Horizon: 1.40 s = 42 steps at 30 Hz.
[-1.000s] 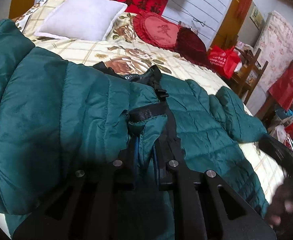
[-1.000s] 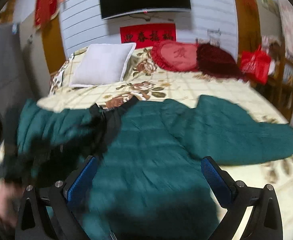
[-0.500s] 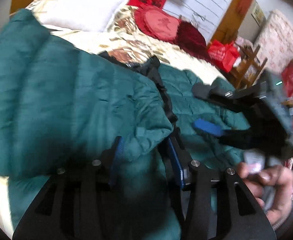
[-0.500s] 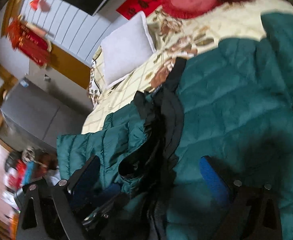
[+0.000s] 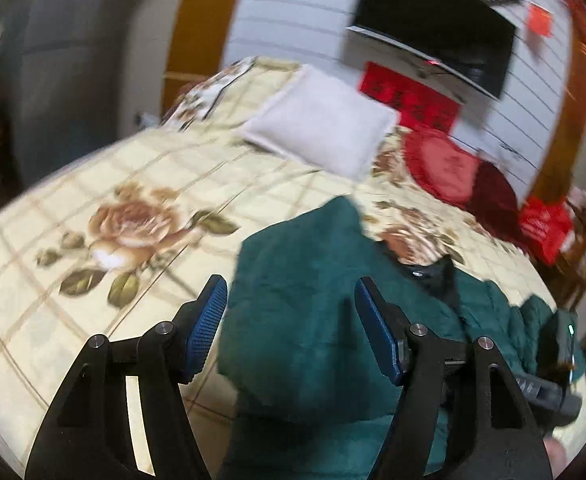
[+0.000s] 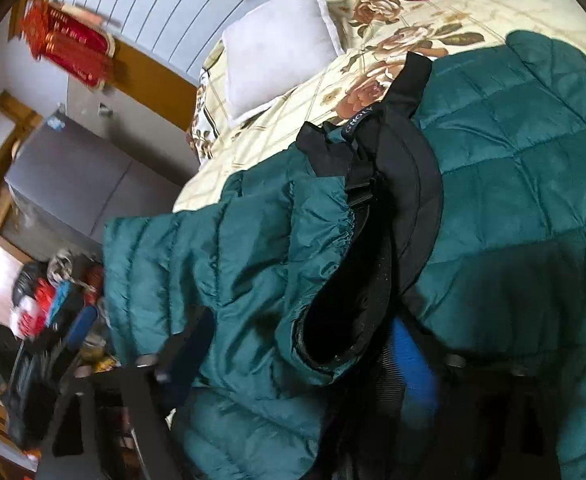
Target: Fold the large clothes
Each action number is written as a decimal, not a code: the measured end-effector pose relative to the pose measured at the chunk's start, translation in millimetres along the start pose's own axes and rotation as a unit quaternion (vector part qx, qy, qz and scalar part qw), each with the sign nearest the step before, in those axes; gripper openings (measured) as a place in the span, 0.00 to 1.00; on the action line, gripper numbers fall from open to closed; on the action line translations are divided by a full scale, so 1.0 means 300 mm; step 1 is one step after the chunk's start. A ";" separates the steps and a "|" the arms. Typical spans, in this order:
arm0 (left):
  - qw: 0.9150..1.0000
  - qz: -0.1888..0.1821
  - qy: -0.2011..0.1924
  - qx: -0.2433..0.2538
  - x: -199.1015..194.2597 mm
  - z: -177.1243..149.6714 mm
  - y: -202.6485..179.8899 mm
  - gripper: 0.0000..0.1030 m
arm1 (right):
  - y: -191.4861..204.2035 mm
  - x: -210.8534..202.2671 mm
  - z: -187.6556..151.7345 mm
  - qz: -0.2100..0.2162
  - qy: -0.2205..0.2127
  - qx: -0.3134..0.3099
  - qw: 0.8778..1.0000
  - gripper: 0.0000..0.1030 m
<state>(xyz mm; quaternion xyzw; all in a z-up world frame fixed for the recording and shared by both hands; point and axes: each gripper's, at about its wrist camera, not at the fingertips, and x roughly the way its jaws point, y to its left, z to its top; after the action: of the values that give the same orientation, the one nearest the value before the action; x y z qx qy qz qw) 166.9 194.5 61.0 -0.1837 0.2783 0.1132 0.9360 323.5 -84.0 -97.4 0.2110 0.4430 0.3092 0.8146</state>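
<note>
A dark green puffer jacket (image 6: 513, 152) with black lining (image 6: 397, 184) lies spread on the floral bed. One sleeve is folded over its front, and its black-lined cuff (image 6: 333, 320) lies between the fingers of my right gripper (image 6: 301, 360). That gripper's jaws are closing around the sleeve, and its blue pad (image 6: 413, 368) is blurred beside the cuff. My left gripper (image 5: 291, 320) hovers over the jacket (image 5: 301, 300) with its jaws opening. Its blue pads (image 5: 207, 320) hold nothing. The right gripper's body (image 5: 561, 360) shows at the right edge of the left wrist view.
The bedspread (image 5: 133, 220) is bare to the left of the jacket. A white pillow (image 5: 321, 128) and red cushions (image 5: 445, 168) sit at the headboard. A grey cabinet (image 6: 81, 184) and floor clutter (image 6: 45, 300) stand beside the bed, and a red bag (image 5: 545, 228) sits at its right.
My left gripper let go of the jacket's sleeve, opened and swung up and away to the left. My right gripper came down over the folded sleeve, and its jaws narrowed around the cuff.
</note>
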 end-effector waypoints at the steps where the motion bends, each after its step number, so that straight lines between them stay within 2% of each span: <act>1: 1.000 0.006 0.005 -0.014 0.006 -0.002 0.031 0.64 | -0.004 0.000 -0.003 -0.015 0.000 -0.009 1.000 0.34; 2: 1.000 0.010 0.009 -0.022 0.013 -0.004 0.044 0.64 | 0.002 -0.003 -0.005 -0.030 -0.001 -0.027 0.999 0.26; 5: 0.999 0.015 0.016 -0.039 0.032 -0.008 0.080 0.64 | 0.015 -0.048 0.005 -0.059 -0.024 -0.063 0.996 0.16; 8: 0.999 0.015 0.022 -0.038 0.062 -0.009 0.068 0.64 | 0.005 -0.133 0.042 -0.110 -0.058 -0.080 0.989 0.16; 14: 0.999 -0.004 0.048 0.004 0.142 -0.026 -0.007 0.64 | -0.145 -0.329 0.133 -0.192 -0.099 -0.059 0.975 0.15; 17: 0.996 -0.010 0.072 0.042 0.194 -0.052 -0.066 0.64 | -0.211 -0.379 0.156 -0.196 -0.106 -0.041 0.974 0.15; 21: 0.993 -0.011 0.103 0.065 0.262 -0.087 -0.113 0.64 | -0.265 -0.368 0.146 -0.206 -0.087 -0.028 0.974 0.15; 23: 0.990 -0.010 0.128 0.067 0.302 -0.107 -0.114 0.65 | -0.301 -0.337 0.142 -0.214 -0.074 -0.012 0.974 0.15; 25: 0.986 -0.013 0.156 0.063 0.341 -0.132 -0.111 0.65 | -0.332 -0.329 0.122 -0.196 -0.063 0.002 0.979 0.15; 28: 0.985 -0.016 0.160 0.055 0.351 -0.135 -0.105 0.65 | -0.338 -0.341 0.120 -0.187 -0.064 0.012 0.980 0.20; 30: 0.985 -0.018 0.160 0.053 0.348 -0.135 -0.102 0.65 | -0.321 -0.380 0.123 -0.187 -0.086 0.016 0.978 0.23; 32: 0.985 -0.017 0.161 0.054 0.345 -0.137 -0.104 0.65 | -0.298 -0.429 0.121 -0.193 -0.122 0.016 0.974 0.37; 34: 0.985 -0.016 0.161 0.056 0.344 -0.137 -0.106 0.65 | -0.259 -0.478 0.113 -0.206 -0.169 0.010 0.964 0.47; 37: 0.985 -0.014 0.160 0.057 0.346 -0.140 -0.109 0.65 | -0.177 -0.493 0.102 -0.231 -0.204 -0.024 0.951 0.47; 38: 0.985 -0.013 0.160 0.057 0.346 -0.142 -0.109 0.65 | -0.143 -0.473 0.095 -0.224 -0.200 -0.044 0.953 0.47; 40: 0.985 -0.011 0.159 0.059 0.346 -0.144 -0.111 0.65 | -0.087 -0.389 0.094 -0.203 -0.156 -0.088 0.963 0.47; 42: 0.985 -0.010 0.159 0.062 0.349 -0.148 -0.114 0.68 | -0.061 -0.302 0.090 -0.212 -0.112 -0.121 0.963 0.47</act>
<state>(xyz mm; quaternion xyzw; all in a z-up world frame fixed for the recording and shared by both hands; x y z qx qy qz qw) 242.1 156.8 -22.8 -0.1437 0.4277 0.0553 0.8907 314.7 -161.6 -41.0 0.0449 0.3428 0.1554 0.9254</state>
